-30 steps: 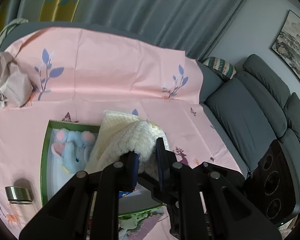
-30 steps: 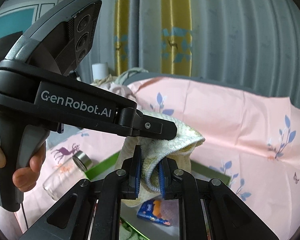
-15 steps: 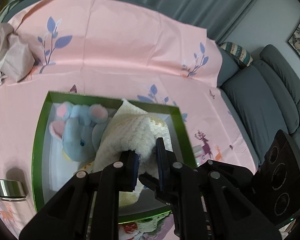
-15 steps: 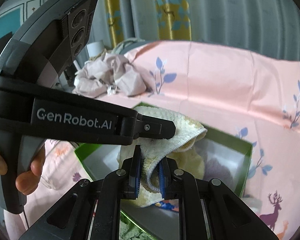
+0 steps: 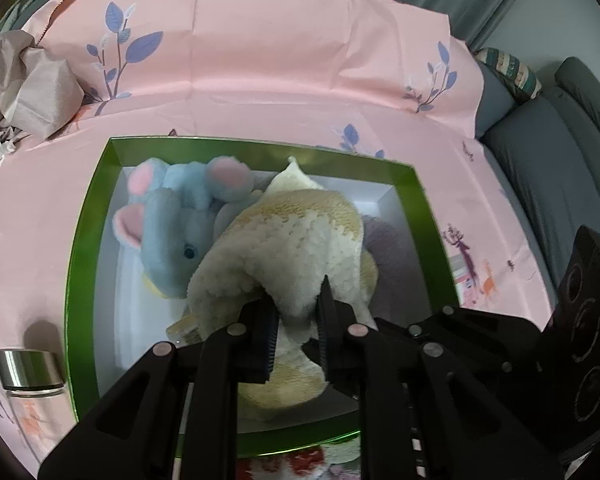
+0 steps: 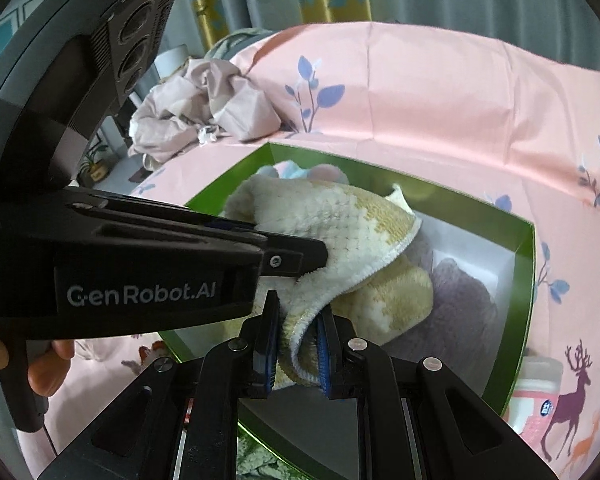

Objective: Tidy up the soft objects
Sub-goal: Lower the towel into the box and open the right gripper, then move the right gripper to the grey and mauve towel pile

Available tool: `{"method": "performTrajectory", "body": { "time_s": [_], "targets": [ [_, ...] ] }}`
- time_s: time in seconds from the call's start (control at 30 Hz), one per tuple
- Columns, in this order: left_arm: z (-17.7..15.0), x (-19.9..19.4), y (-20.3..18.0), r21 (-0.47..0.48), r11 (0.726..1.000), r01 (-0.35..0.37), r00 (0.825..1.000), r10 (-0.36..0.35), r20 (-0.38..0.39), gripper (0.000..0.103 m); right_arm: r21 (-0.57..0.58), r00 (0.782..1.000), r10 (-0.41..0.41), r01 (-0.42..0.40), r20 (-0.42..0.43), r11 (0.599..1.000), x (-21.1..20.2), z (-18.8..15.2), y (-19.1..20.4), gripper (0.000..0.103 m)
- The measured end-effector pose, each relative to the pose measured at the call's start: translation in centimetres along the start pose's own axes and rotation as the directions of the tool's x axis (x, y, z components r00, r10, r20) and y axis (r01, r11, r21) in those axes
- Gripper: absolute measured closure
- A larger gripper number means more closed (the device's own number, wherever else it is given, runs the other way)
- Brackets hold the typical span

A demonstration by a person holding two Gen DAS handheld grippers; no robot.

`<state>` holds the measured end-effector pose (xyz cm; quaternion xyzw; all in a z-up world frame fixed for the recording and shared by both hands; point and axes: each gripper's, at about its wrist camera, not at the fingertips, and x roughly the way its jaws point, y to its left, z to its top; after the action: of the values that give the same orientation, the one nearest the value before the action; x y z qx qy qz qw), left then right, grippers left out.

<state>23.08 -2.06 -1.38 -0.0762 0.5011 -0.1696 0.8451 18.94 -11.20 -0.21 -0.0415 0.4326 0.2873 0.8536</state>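
Left wrist view: the left hand-held gripper (image 5: 296, 320) is reaching down into a green-rimmed cardboard box with a white inside (image 5: 82, 240). Its jaws are opening, with a fold of the fluffy cream-and-yellow towel (image 5: 292, 240) lying between them; the pads look still in touch with the pile.
Only in this view: a pale blue plush elephant with pink ears (image 5: 172, 224) is lying in the box's left half, pressed against the towel. A clear bottle with a metal cap (image 5: 28, 372) is lying outside the box on the left.
Right wrist view: the right hand-held gripper (image 6: 296, 348) is pinching the towel's stitched edge (image 6: 340, 240), its blue pads pressed close on the cloth.
Only in this view: the left tool's black body is crossing the picture, with fingers of a person's hand (image 6: 48, 372) gripping its handle.
Materials: the towel is thick, nubbly and limp, and is sagging into the box. A pink sheet printed with blue leaves and deer (image 5: 260, 60) is covering the surface beneath.
Hard to make out: a soft mauve item (image 6: 460, 300) is sitting under the towel, mostly covered. The elephant is showing only as bits of blue and pink behind the towel.
Background: crumpled beige cloth (image 6: 204, 108) is lying beyond the box.
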Motion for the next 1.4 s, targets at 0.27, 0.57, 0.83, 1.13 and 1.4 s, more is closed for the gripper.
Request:
{"method": "performTrajectory", "body": {
  "time_s": [0.27, 0.57, 0.83, 1.13, 1.4],
  "targets": [
    [-0.7, 0.5, -0.1, 0.013, 0.999, -0.048, 0.999, 0.048, -0.009, 0.077, 0.019, 0.999, -0.029, 0.029, -0.034, 0.999, 0.6, -0.3, 0.0, 0.070],
    [-1.3, 0.0, -0.6, 0.015, 0.998, -0.057, 0.998, 0.057, -0.021, 0.030, 0.040, 0.995, -0.092, 0.093, -0.024, 0.995, -0.4, -0.8, -0.5, 0.053],
    [-2.3, -1.1, -0.4, -0.033, 0.998, -0.051, 0.998, 0.051, -0.025, 0.024, 0.048, 0.991, -0.130, 0.130, 0.006, 0.990, -2.4, -1.5, -0.4, 0.049],
    [-3.6, -3.8, -0.3, -0.041, 0.995, -0.090, 0.996, 0.090, 0.005, 0.012, 0.088, 0.984, -0.161, 0.154, 0.070, 0.984, -5.7, -2.5, 0.1, 0.037],
    [-5.1, -6.8, -0.6, -0.059, 0.995, -0.084, 0.995, 0.087, 0.051, 0.011, 0.102, 0.973, -0.187, 0.174, 0.137, 0.980, -9.3, -3.4, 1.3, 0.027]
  ]
}}
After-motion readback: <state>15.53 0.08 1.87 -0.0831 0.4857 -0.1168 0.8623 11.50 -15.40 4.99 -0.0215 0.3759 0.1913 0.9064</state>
